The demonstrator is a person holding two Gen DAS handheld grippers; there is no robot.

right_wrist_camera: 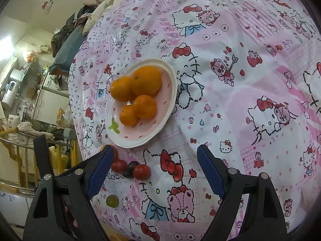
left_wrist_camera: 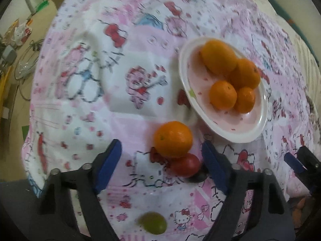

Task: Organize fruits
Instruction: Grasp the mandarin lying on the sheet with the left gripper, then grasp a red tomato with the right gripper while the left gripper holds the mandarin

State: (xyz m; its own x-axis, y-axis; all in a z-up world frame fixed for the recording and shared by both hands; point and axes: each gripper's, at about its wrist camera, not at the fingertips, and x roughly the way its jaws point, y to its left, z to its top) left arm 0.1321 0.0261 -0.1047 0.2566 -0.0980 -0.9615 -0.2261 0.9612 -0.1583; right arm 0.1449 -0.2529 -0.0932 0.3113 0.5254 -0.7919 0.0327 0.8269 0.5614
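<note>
Green fruit point(left_wrist_camera: 153, 225) is lying nearest, at 6 o'clock. Left tool point(left_wrist_camera: 160, 164), spread, is flanking the loose orange point(left_wrist_camera: 173, 139) and tomato point(left_wrist_camera: 185, 165); right tool point(right_wrist_camera: 153, 170) is hanging spread. Four oranges point(left_wrist_camera: 222, 94) are sitting on the plate point(left_wrist_camera: 250, 132) at 2 o'clock.

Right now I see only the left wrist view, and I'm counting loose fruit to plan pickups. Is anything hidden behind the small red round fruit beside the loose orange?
Observer: Yes. In the right wrist view a dark purple round fruit touches that small red round fruit.
Operator: Anything past the purple one?
Observer: A second small red round fruit lies against its other side, on the pink printed tablecloth.
Operator: Is the right gripper carrying anything?
Observer: No, the right gripper is open and empty.
</note>
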